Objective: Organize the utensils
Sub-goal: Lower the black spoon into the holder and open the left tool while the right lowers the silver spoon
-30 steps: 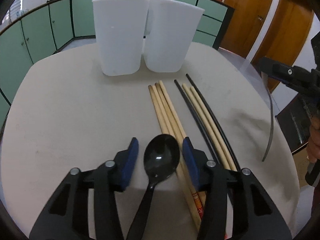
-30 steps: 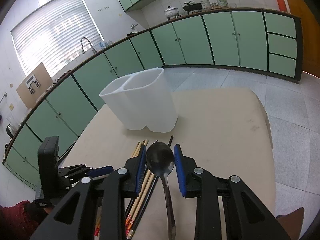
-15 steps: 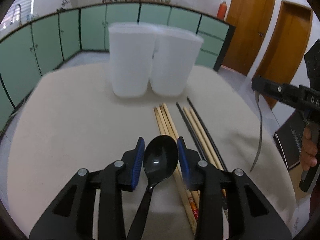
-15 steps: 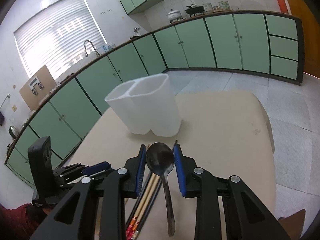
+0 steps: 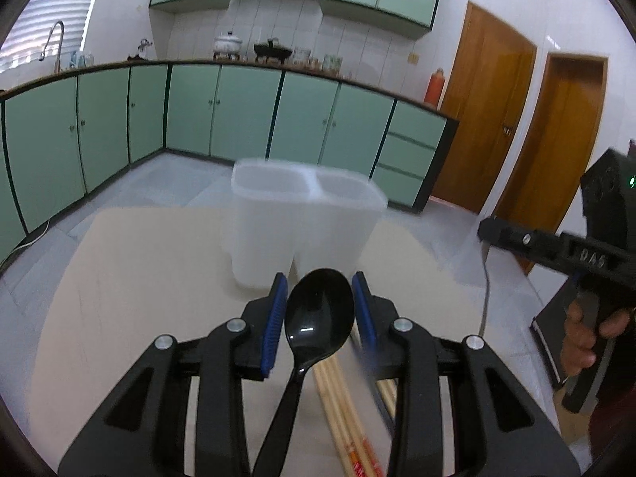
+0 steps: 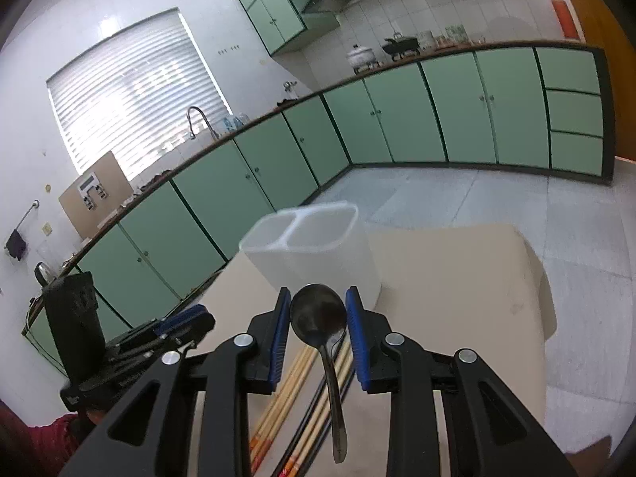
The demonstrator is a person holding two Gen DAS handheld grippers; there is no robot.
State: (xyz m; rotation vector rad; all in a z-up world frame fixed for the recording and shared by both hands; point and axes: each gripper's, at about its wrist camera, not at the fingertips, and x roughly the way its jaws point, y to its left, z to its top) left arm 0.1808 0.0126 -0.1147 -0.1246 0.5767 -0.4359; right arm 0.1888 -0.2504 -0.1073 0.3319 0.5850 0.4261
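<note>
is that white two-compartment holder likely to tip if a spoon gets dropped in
Possibly. The white holder is tall, looks like thin translucent plastic and seems empty, so it is probably light and top-heavy under a knock. Its two joined compartments give a wider base, which should help. Lowering the black spoon in gently seems safer.

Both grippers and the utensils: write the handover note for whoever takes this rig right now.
Left gripper: shut on the black plastic spoon by its bowl, lifted clear of the table.
Right gripper: shut on the metal spoon, handle hanging down, also off the table.
Two-compartment white holder: upright ahead of both grippers; no utensils visible inside from these angles.
Chopsticks, wooden and black: lying on the table below the grippers.
Done: both spoons picked up.
Left: drop the spoons into the holder, probably one compartment, then collect the chopsticks into it.
</note>
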